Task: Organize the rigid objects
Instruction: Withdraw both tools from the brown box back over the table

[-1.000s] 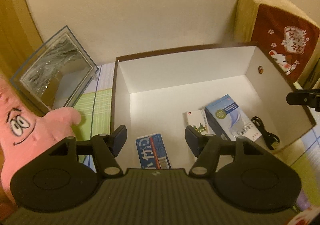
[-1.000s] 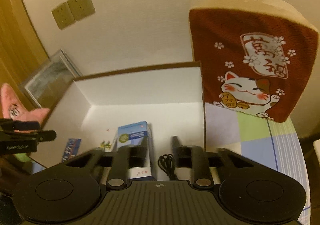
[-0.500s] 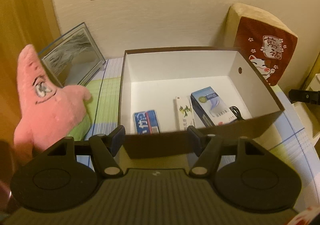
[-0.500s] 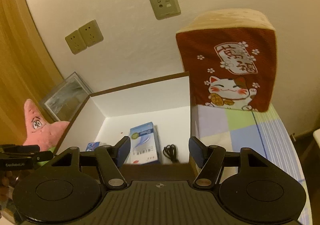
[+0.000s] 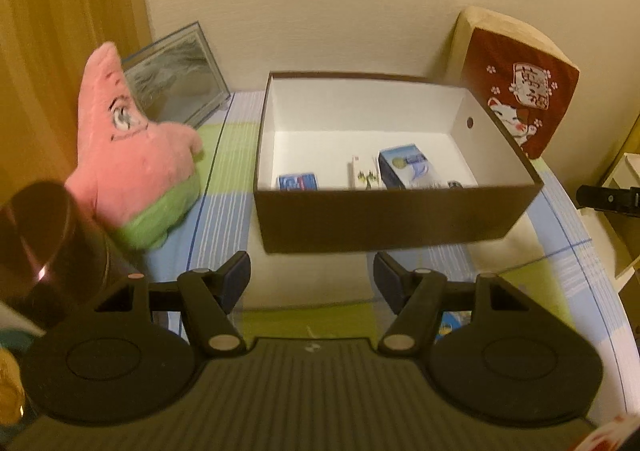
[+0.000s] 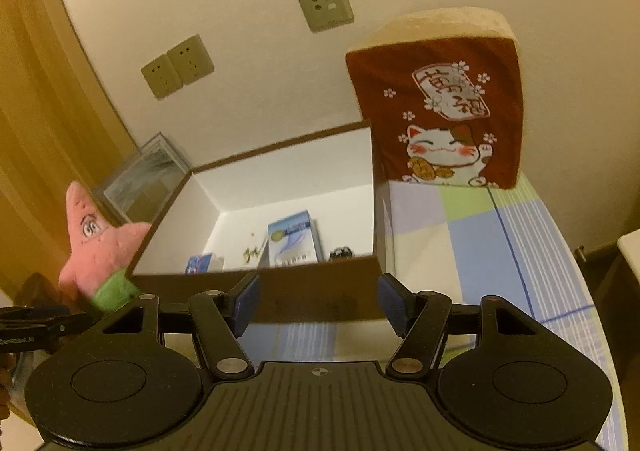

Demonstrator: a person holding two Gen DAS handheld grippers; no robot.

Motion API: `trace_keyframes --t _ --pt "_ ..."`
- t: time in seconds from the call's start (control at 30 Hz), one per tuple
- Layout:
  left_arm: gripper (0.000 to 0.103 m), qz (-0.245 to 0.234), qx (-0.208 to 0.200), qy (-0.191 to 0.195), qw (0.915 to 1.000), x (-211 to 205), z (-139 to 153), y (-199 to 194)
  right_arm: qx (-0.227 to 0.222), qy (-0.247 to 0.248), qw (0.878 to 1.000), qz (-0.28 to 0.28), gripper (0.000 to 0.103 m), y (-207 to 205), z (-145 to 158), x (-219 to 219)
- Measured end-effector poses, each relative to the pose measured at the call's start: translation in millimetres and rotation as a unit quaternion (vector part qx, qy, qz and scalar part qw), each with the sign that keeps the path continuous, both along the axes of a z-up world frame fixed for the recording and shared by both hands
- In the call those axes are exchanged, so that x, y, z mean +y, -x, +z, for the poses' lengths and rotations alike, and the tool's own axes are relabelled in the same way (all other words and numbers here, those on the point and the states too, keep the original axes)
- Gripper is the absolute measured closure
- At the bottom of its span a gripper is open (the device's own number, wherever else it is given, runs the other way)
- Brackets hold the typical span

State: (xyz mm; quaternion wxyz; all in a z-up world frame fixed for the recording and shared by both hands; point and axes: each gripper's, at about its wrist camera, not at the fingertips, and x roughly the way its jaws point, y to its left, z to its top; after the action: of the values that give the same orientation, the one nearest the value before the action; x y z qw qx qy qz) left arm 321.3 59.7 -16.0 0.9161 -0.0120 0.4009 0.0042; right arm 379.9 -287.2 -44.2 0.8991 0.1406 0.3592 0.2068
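A brown box [image 5: 392, 219] with a white inside stands on the checked cloth. In it lie a small blue box [image 5: 298, 182], a narrow white box [image 5: 362, 173], a larger blue-and-white box [image 5: 408, 167] and a black cable [image 5: 454, 183]. My left gripper [image 5: 312, 275] hangs open in front of the box's near wall, nothing between its fingers. In the right wrist view the same box [image 6: 288, 175] shows the blue-and-white box [image 6: 294, 239] and the cable [image 6: 341, 253]. My right gripper [image 6: 319, 295] is open and empty before the near wall.
A pink star plush [image 5: 132, 155] and a framed picture [image 5: 176, 87] stand left of the box. A red cat cushion [image 5: 520, 103] leans behind its right corner. A dark round container [image 5: 36, 235] is close at my left. A small blue item [image 5: 456, 321] lies under the left gripper.
Both grippers have drawn back from inside the box to in front of its near wall. The right jaws have widened. The items stay in the box.
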Motion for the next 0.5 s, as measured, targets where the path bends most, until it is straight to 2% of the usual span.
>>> trace_keyframes --t 0.5 --pt "0.037 0.003 0.038 0.016 0.9991 -10.6 -32.5 53.9 0.045 0.03 0.999 0.007 0.038 53.1 -32.4 -16.6"
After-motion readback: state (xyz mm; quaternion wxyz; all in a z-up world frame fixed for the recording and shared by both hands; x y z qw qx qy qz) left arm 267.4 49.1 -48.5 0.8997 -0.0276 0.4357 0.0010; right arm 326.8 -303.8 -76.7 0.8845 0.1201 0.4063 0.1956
